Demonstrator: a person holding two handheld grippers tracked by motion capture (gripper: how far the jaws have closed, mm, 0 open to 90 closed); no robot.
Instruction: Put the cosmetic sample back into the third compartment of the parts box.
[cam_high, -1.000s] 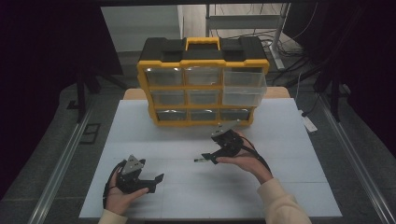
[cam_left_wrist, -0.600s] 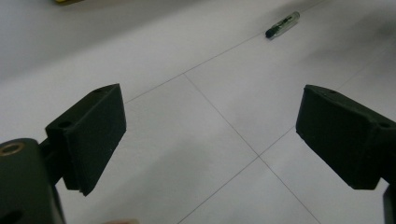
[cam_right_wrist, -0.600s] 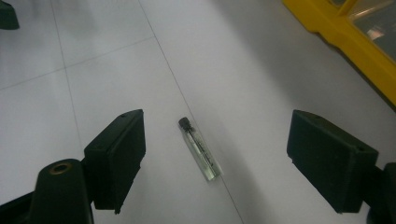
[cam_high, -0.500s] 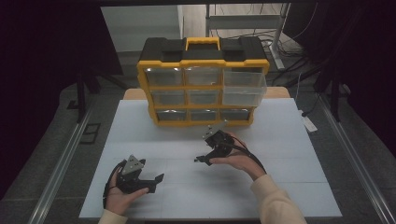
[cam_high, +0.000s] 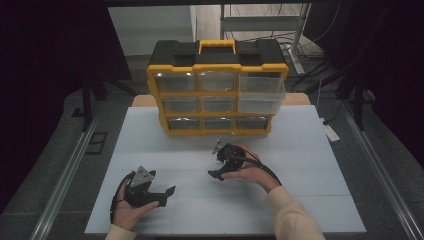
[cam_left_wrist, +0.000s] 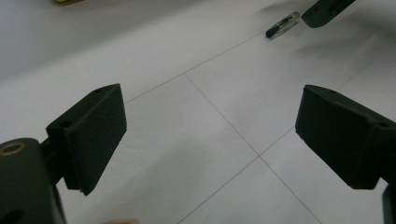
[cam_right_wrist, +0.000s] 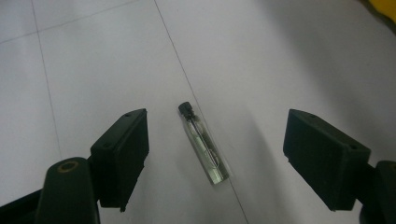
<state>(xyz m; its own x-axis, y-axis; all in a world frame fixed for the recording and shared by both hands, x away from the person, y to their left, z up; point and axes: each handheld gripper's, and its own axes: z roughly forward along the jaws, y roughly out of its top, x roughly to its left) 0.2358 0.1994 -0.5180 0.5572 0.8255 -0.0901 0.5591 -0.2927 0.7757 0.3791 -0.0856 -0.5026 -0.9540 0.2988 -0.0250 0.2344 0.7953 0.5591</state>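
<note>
A small clear glass vial with a black cap (cam_right_wrist: 203, 143) lies flat on its side on the white table surface (cam_right_wrist: 93, 60). It is slim and cylindrical, with a thin dark strand and a pale looped shape showing through the glass. The black cap sits at one end; the other end is rounded and clear. In the right gripper view it lies along a thin seam line of the table. In the left gripper view the vial (cam_left_wrist: 282, 24) lies far off near the top edge.

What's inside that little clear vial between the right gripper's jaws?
The vial has a black cap and lies on the white table; a thin wire-like piece shows through its wall. What it is, I can't tell.
</note>
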